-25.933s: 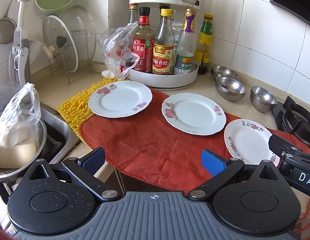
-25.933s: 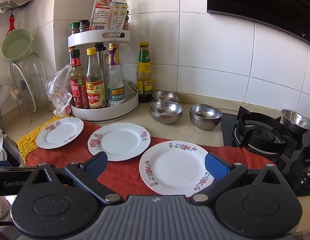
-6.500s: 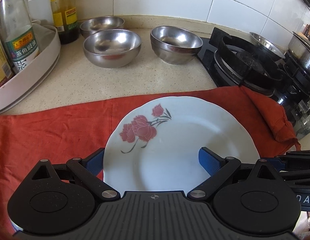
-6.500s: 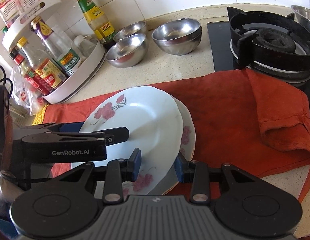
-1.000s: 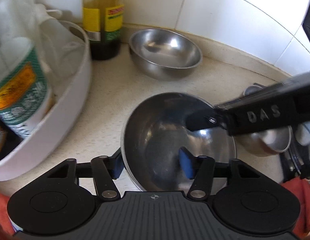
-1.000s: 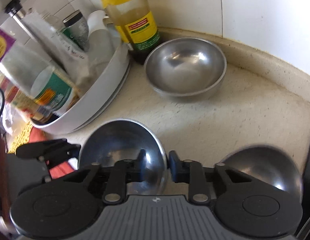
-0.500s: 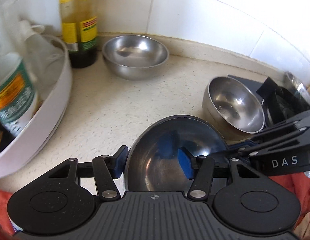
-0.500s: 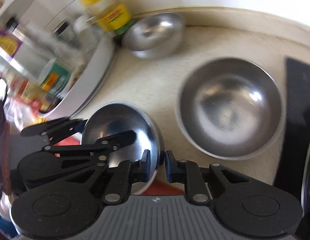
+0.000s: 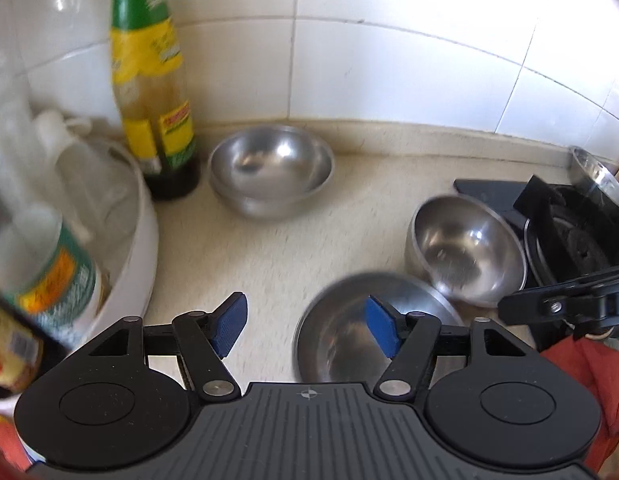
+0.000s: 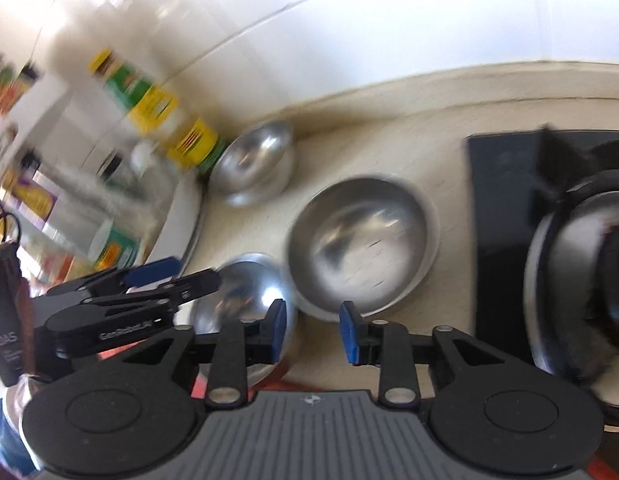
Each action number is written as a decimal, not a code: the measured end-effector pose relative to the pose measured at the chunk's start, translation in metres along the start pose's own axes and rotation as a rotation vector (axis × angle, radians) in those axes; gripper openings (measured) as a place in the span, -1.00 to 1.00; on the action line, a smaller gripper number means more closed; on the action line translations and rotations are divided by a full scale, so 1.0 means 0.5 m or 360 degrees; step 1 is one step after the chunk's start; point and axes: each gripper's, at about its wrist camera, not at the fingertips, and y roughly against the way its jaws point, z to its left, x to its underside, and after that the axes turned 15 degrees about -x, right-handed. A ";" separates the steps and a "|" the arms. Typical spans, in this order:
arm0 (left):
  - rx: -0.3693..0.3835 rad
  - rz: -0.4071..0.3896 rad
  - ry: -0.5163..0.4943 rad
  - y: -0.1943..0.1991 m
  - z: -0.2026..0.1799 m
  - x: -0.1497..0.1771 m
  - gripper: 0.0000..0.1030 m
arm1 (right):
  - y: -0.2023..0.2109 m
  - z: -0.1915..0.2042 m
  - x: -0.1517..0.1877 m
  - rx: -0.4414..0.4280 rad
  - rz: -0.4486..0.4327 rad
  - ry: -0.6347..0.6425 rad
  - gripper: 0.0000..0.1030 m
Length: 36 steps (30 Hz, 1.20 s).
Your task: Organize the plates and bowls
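Three steel bowls stand on the beige counter. The near bowl [image 9: 349,332] lies under my left gripper's right finger; it also shows in the right wrist view [image 10: 245,292]. A second bowl [image 9: 467,248] stands by the stove, also seen in the right wrist view [image 10: 361,236]. The far bowl [image 9: 271,168] sits by the oil bottle, also seen in the right wrist view [image 10: 253,164]. My left gripper [image 9: 305,330] is open and holds nothing. My right gripper [image 10: 312,332] is open, between the near and second bowls. No plates are in view.
A white turntable rack [image 9: 141,248] with bottles stands at the left, a green-labelled oil bottle [image 9: 155,92] beside it. The black gas stove [image 9: 569,224] with a steel pot [image 10: 569,280] is at the right. Red cloth [image 9: 589,376] lies near right.
Both grippers have opened and let go of the near bowl, which now rests on the counter beside the second bowl. Both views have swung and are blurred.
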 end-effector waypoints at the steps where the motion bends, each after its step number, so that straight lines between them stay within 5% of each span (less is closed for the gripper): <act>1: 0.0007 0.0000 -0.0016 -0.004 -0.006 -0.010 0.41 | 0.002 -0.008 -0.004 0.0019 -0.0033 -0.0038 -0.39; 10: 0.0044 -0.0044 -0.0109 -0.025 -0.052 -0.080 0.45 | 0.025 -0.047 -0.036 0.0060 -0.0160 -0.0121 -0.38; 14: -0.0011 0.0017 0.0022 -0.060 -0.025 -0.098 0.39 | -0.001 -0.019 -0.101 0.0044 -0.0178 -0.0016 -0.38; 21: -0.0127 0.0145 0.0319 -0.119 0.022 -0.117 0.36 | -0.160 0.034 -0.217 0.0040 -0.0016 0.0191 -0.38; 36: -0.0240 0.0209 0.0571 -0.201 0.054 -0.151 0.38 | -0.288 0.018 -0.268 0.0035 0.0108 0.0247 -0.38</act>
